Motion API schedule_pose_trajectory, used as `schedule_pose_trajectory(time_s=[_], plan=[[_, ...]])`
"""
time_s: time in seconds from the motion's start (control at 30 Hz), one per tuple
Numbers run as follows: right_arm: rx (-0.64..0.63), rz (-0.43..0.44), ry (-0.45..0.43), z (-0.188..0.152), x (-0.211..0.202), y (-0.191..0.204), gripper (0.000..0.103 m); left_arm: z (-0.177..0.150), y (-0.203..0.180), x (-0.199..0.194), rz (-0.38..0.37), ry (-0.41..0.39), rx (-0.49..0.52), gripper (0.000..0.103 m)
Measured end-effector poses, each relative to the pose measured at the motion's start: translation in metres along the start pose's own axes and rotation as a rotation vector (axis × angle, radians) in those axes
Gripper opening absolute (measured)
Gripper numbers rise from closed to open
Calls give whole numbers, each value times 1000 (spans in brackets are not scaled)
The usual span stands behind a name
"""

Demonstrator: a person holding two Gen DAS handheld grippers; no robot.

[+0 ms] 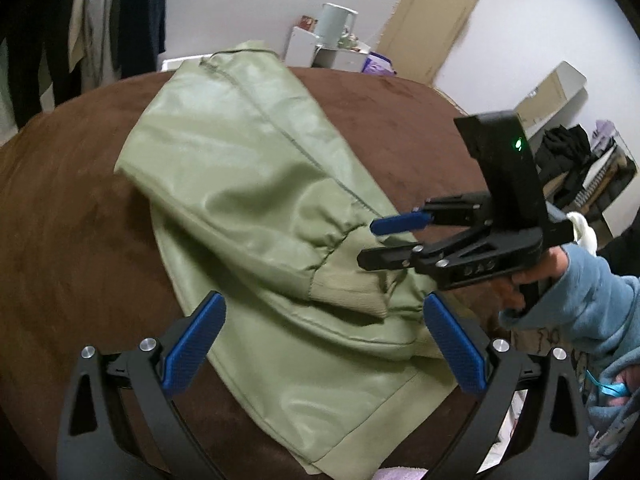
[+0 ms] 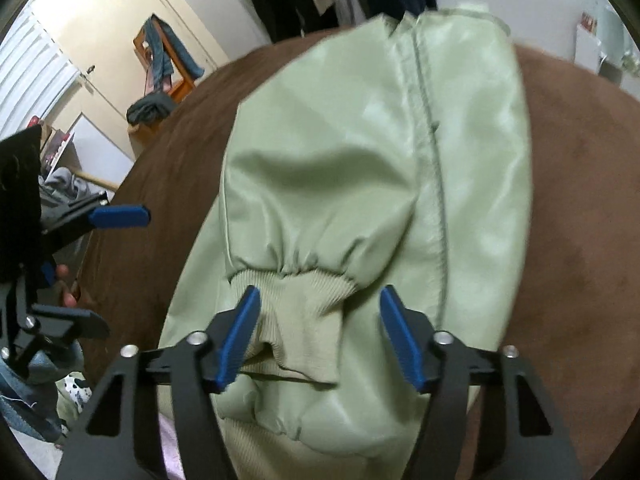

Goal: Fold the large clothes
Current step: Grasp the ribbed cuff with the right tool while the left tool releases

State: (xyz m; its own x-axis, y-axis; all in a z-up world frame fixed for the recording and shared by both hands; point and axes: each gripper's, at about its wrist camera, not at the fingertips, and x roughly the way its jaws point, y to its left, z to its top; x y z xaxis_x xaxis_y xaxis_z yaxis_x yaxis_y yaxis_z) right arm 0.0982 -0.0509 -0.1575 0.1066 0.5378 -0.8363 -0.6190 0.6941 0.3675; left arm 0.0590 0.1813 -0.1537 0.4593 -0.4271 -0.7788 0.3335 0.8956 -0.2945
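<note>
Jacket: pale green jacket point(image 1: 256, 168), glossy cloth, lies folded narrow on the brown surface point(image 1: 72, 216); collar end far from me, hem end nearest
Edges: its long left edge runs clean against bare brown; near corner reaches the surface's close edge
Cuff: ribbed cuff point(image 2: 296, 320) of the sleeve lies on top of the body panel, gathered cloth just behind it
My left claw: left claw point(image 1: 324, 344) gapes wide over the near part of the jacket, blue pads point(image 1: 196, 344) clear of the cloth, nothing held
My right claw: right claw point(image 2: 320, 332) stands about half spread, pads either side of the cuff; cloth sits between them but I see no pinch on it
Open room: broad bare brown left of the jacket and beyond its right side; space between my two claws is tight
Hidden: hem corner cut off by the lower frame; whether my right pads touch the cuff is hard to judge; something pink at the bottom edge, cannot make it out
Hand: my right hand point(image 1: 532, 280) in a blue sleeve point(image 1: 592, 304) grips the handle
Surface: brown, velvety, whether bed or tabletop I cannot tell
Room: dark clothes hang point(image 1: 80, 20) behind; white jug point(image 1: 336, 24) on a small stand; pale door point(image 2: 100, 28); clothes heaped on a chair point(image 2: 160, 80)
</note>
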Motion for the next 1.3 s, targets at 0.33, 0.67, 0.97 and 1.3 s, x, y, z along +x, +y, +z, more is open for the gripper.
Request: schedule_pose_trajectory(time_s=[0.33,0.67,0.97,1.3], plan=[[-51,-65,-67,-1,-19,14,6,-10,18,-6,34,-17,-49,97],[31,-58,-105,-21,-79,10,6,-4,17,-12,55,-47,-46,97],[112,-58,42,-59,-23,-3,7,10,17,8,48,-30,-14,97],[86,-88,56,-55,-26,8,26,24,14,16,68,-50,6,97]])
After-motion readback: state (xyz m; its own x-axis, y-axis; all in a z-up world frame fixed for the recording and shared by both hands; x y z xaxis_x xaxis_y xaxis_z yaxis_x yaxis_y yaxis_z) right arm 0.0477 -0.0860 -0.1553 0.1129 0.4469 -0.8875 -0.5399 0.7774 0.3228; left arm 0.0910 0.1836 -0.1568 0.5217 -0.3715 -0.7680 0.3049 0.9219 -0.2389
